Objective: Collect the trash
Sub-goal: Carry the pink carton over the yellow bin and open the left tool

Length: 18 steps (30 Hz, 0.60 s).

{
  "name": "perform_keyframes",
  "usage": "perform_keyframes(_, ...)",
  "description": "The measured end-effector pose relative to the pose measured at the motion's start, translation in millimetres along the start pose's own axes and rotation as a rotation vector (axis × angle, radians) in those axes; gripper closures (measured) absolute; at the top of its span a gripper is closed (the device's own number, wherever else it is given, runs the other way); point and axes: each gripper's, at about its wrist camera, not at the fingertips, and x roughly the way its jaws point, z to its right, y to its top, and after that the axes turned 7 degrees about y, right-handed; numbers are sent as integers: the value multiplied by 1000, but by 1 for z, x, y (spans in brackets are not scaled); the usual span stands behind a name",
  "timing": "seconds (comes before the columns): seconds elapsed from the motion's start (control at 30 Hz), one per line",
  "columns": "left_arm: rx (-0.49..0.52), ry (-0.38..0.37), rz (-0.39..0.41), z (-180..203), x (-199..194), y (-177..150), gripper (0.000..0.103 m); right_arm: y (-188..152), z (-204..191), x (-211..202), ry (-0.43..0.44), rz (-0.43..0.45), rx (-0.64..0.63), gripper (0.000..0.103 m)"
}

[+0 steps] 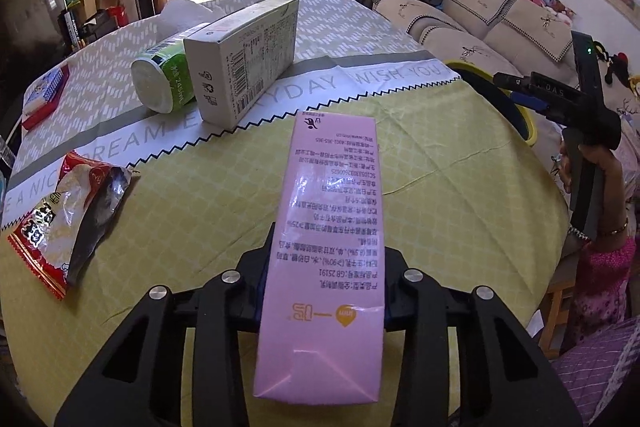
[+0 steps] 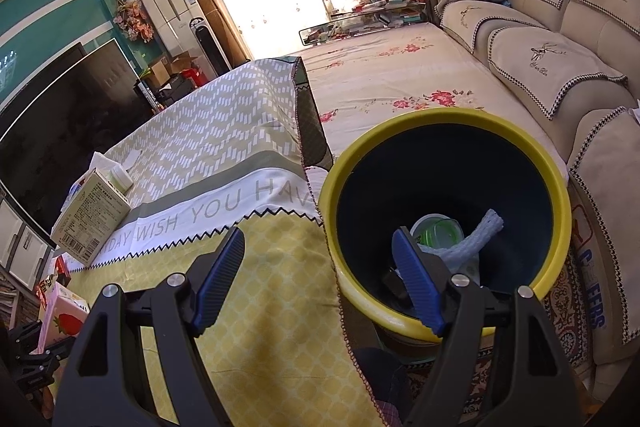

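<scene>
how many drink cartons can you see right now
2. The pink carton is clamped in the left gripper; the white-green carton lies on the table beside a green bottle. Others may be hidden.

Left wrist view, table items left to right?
Snack wrapper → green bottle → white carton → pink carton in the left gripper → yellow-rimmed bin.

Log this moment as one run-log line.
left gripper: shut on pink carton | right gripper: open, empty, by yellow-rimmed bin | table: snack wrapper, green carton
</scene>
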Motion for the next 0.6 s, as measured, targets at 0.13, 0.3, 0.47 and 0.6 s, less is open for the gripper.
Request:
perform_keyframes(0.13, 17, 0, 19, 10, -5, 6, 64, -2, 6, -1, -2, 1, 13, 31)
perform_keyframes(0.3, 60, -11, 51, 32, -15, 25, 64, -3, 14, -6, -12, 9, 21, 31)
perform_keyframes(0.47, 99, -51, 96, 58, -17, 59, 64, -3, 31, -18, -43, 28, 39, 31)
perform_keyframes(0.6, 126, -106, 106, 87, -6, 95, 64, -2, 49, -29, -75, 44, 59, 31)
